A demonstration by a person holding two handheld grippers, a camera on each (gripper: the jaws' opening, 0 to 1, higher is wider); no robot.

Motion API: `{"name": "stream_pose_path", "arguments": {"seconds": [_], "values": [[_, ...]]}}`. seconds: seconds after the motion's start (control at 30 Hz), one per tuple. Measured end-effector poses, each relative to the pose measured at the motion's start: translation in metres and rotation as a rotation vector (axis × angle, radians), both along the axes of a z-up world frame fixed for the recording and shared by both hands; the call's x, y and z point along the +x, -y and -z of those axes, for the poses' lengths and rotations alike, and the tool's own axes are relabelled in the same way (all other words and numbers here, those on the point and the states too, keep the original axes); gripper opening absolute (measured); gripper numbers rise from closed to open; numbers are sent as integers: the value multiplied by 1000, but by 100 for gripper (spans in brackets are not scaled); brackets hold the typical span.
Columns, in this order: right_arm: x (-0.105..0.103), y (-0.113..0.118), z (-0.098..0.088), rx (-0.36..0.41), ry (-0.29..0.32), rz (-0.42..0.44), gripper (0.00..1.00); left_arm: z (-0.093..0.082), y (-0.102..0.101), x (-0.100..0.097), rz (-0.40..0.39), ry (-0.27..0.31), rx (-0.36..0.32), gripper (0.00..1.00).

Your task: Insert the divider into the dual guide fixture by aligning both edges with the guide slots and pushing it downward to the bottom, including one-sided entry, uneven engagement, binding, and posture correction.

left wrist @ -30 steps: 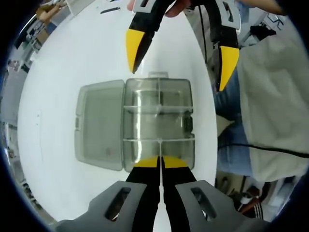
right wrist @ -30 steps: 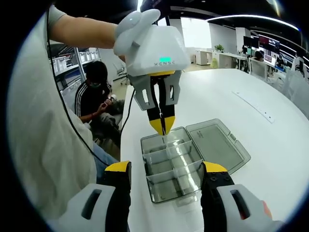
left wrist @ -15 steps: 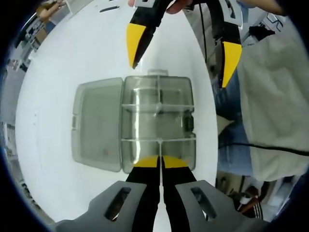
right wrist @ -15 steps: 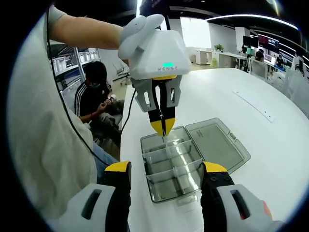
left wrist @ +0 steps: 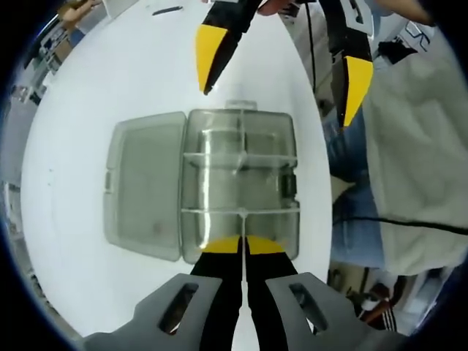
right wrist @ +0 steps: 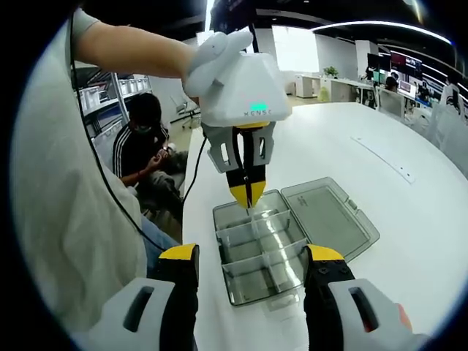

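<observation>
Divider (left wrist: 240, 213): clear strip pinched between closed left gripper (left wrist: 242, 245) tips, standing in open compartment box (right wrist: 270, 245). Right gripper (right wrist: 251, 257): spread wide, empty, above box's near end.

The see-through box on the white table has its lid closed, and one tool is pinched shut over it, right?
Not quite: the lid is open, lying flat beside the box on the white table, as the right gripper view shows. The left tool is indeed pinched shut over the box.

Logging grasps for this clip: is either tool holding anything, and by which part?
The left tool is shut on the divider's top edge, over the clear box. The right tool is open, holding nothing.
</observation>
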State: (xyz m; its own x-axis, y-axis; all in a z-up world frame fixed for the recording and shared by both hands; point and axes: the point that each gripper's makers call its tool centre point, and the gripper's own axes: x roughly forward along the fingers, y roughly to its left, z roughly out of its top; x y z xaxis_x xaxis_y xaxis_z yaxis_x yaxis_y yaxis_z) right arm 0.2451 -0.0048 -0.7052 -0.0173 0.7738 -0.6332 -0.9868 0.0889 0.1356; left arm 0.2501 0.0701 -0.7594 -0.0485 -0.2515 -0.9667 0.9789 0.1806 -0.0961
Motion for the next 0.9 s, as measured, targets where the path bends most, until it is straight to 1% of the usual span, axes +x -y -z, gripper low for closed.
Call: {"name": "stream_pose_path", "arguments": {"seconds": [0.53, 0.9], "values": [[0, 1, 0, 0, -3, 2, 55, 11, -1, -1, -16, -29, -10, 0], [-1, 0, -1, -3, 1, -2, 55, 15, -2, -1, -35, -42, -11, 0]]}}
